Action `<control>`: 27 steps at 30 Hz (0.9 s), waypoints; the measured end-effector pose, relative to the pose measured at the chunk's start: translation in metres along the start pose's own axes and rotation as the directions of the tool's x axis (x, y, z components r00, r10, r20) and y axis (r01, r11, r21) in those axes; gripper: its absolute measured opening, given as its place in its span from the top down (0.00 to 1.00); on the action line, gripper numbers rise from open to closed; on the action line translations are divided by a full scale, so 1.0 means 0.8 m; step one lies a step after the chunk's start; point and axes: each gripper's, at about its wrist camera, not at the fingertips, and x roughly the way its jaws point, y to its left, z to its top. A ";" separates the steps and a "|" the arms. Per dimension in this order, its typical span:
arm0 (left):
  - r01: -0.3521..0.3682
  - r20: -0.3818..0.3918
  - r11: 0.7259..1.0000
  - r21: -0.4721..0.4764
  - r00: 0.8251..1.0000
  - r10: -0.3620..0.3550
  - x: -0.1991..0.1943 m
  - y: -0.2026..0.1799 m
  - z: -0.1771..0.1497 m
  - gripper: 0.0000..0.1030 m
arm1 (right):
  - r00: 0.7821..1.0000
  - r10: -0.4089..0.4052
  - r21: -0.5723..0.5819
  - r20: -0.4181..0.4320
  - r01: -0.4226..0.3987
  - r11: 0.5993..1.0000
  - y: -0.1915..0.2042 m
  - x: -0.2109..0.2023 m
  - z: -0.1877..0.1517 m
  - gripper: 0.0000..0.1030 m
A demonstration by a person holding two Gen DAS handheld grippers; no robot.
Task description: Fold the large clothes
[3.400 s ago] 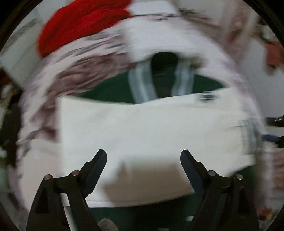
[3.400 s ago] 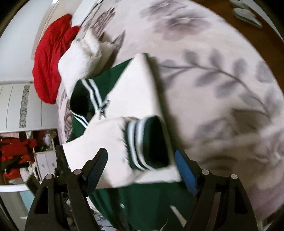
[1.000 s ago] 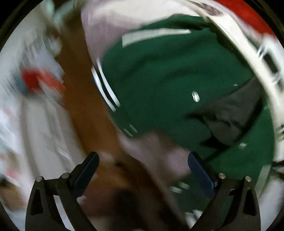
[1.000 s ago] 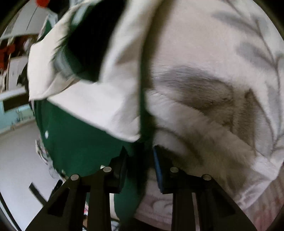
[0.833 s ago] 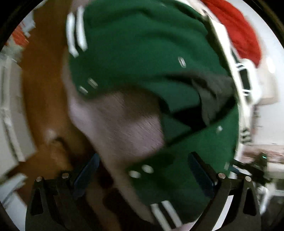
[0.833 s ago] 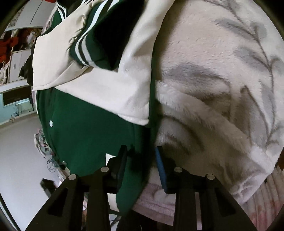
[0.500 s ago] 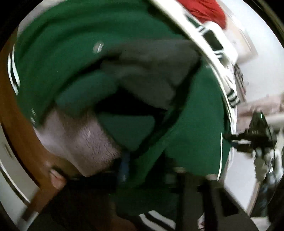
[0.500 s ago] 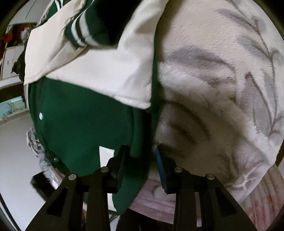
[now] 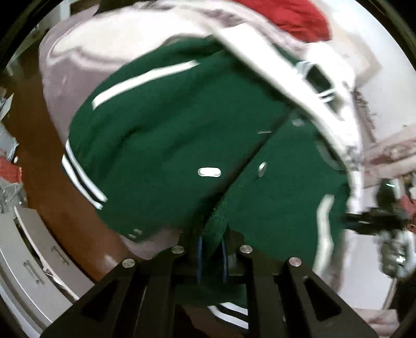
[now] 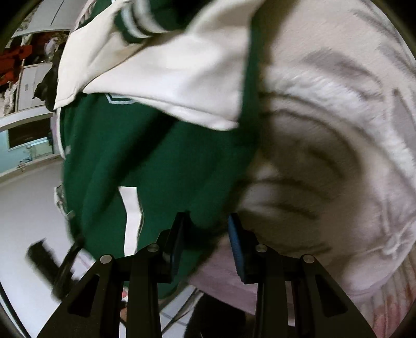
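Closest in, at about 6 o'clock in the left wrist view, the left gripper [image 9: 212, 251] has just been closing, and its jaws now pinch a fold of the green jacket [image 9: 169, 130] at the lower edge near the front opening. In the right wrist view the right gripper [image 10: 205, 234], also at 6 o'clock, is clenched on the jacket's green side edge, where it meets the floral blanket [image 10: 338, 130]. Both hems look secured, so the step in hand is likely the bottom-to-top fold. The next move calls for lifting both edges together, level and taut, and carrying them toward the white sleeves [image 10: 169, 65] crossed over the chest at 12 o'clock. Farther off, at 1 o'clock in the left view, a red garment [image 9: 293, 15] lies beyond the collar, well clear of the fold.
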 end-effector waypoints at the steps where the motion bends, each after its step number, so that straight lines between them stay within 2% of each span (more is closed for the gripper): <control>1: 0.034 -0.043 0.999 -0.025 0.998 -0.035 0.017 0.012 0.000 0.88 | 1.000 0.010 0.004 -0.007 -0.010 1.000 -0.001 0.008 -0.004 0.66; 2: 0.062 -0.082 0.997 -0.050 0.994 -0.066 0.030 0.020 0.000 0.82 | 1.000 0.011 0.006 -0.014 -0.011 1.000 0.001 0.013 -0.008 0.66; 4: 0.079 -0.113 0.993 -0.085 0.990 -0.089 0.037 0.027 -0.006 0.76 | 1.000 -0.003 0.002 -0.023 0.003 1.000 0.001 0.016 -0.015 0.66; 5: 0.082 -0.115 0.992 -0.094 0.989 -0.093 0.034 0.027 -0.009 0.75 | 1.000 0.003 0.002 -0.026 -0.003 1.000 0.000 0.015 -0.017 0.66; 7: 0.062 -0.101 0.988 -0.139 0.992 -0.077 0.018 0.035 -0.018 0.66 | 0.999 0.035 0.009 -0.025 -0.035 0.999 -0.004 0.007 -0.020 0.64; 8: 0.057 -0.094 0.984 -0.168 0.993 -0.073 0.011 0.039 -0.022 0.59 | 0.998 0.057 0.015 -0.012 -0.057 0.998 -0.008 0.000 -0.022 0.57; 11: -0.010 -0.047 0.964 -0.266 0.999 -0.003 -0.021 0.053 -0.035 0.58 | 0.995 0.082 0.037 0.065 -0.084 0.996 -0.033 -0.039 -0.012 0.53; 13: -0.129 -0.012 0.952 -0.278 0.991 0.131 -0.044 0.049 -0.040 0.58 | 0.990 0.081 0.048 0.119 -0.087 0.995 -0.042 -0.059 -0.002 0.48; 15: -0.203 0.018 0.946 -0.251 0.977 0.214 -0.051 0.018 -0.033 0.54 | 0.990 0.071 0.046 0.122 -0.077 0.996 -0.045 -0.064 0.010 0.47; 17: -0.269 0.049 0.943 -0.195 0.958 0.283 -0.051 -0.013 -0.024 0.16 | 0.992 0.065 0.045 0.108 -0.070 0.997 -0.036 -0.050 0.022 0.47; 19: -0.307 0.079 0.943 -0.129 0.945 0.319 -0.045 -0.047 -0.012 0.15 | 0.992 0.077 0.036 0.098 -0.080 0.996 -0.028 -0.032 0.036 0.47; 20: -0.324 0.086 0.942 -0.092 0.940 0.332 -0.039 -0.063 -0.007 0.15 | 0.994 0.052 0.040 0.092 -0.056 0.998 -0.026 -0.021 0.040 0.61; 21: -0.338 0.084 0.939 -0.056 0.936 0.342 -0.034 -0.071 -0.003 0.15 | 0.996 0.001 0.036 0.088 -0.004 0.999 -0.020 -0.007 0.043 0.69; 22: -0.342 0.082 0.939 -0.024 0.936 0.343 -0.024 -0.081 0.002 0.15 | 0.991 -0.113 0.019 0.075 0.112 0.994 -0.015 0.010 0.044 0.71; 23: -0.358 0.079 0.934 0.021 0.932 0.355 -0.006 -0.099 0.007 0.15 | 0.981 -0.177 0.041 0.081 0.174 0.984 -0.021 0.017 0.043 0.72; 27: -0.426 0.051 0.896 0.126 0.905 0.423 0.046 -0.135 0.014 0.15 | 0.985 -0.127 0.115 0.118 0.114 0.987 -0.024 -0.001 0.026 0.68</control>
